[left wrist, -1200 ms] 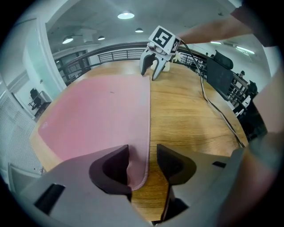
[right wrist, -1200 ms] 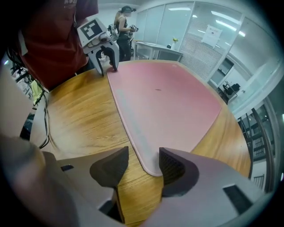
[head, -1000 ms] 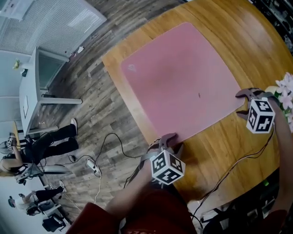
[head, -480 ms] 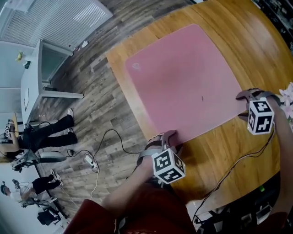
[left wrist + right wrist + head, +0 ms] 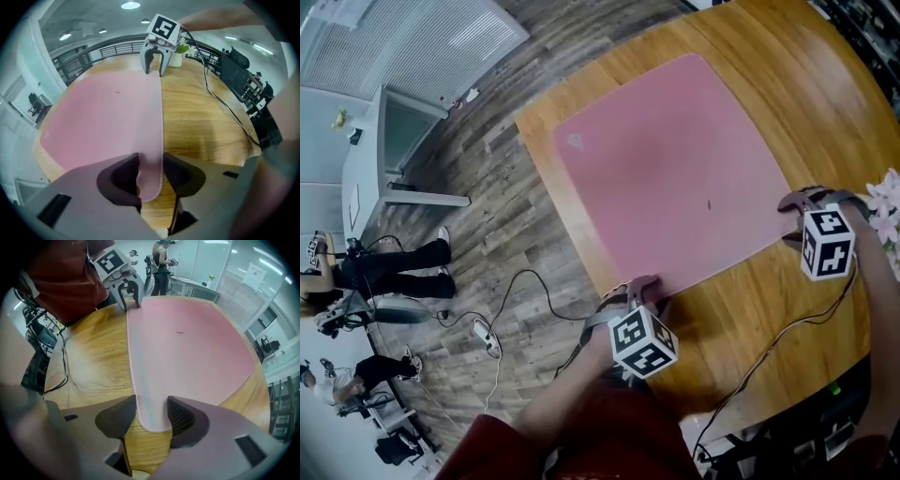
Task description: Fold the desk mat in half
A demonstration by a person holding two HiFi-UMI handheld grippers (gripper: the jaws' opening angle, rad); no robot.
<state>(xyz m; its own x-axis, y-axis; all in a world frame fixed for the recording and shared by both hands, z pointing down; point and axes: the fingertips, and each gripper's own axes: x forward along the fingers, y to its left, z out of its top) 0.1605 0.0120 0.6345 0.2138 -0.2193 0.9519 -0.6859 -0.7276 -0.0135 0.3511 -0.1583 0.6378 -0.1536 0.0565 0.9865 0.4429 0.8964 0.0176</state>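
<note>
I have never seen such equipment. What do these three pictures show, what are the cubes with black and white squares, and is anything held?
There is no robot: a person holds a two-jaw gripper in each hand, and the patterned cubes are parts of those grippers. The head view comes from a camera on the person's head, looking down. The other two views come from cameras riding on each gripper, looking along its jaws. On the wooden table lies a pink desk mat, flat, with flowers at the table's edge. The left gripper stands over one near corner of the mat, the right gripper over the other. Both pairs of jaws have just been closing, each with a mat corner between them, but they do not pinch it, so nothing is held yet.
</note>
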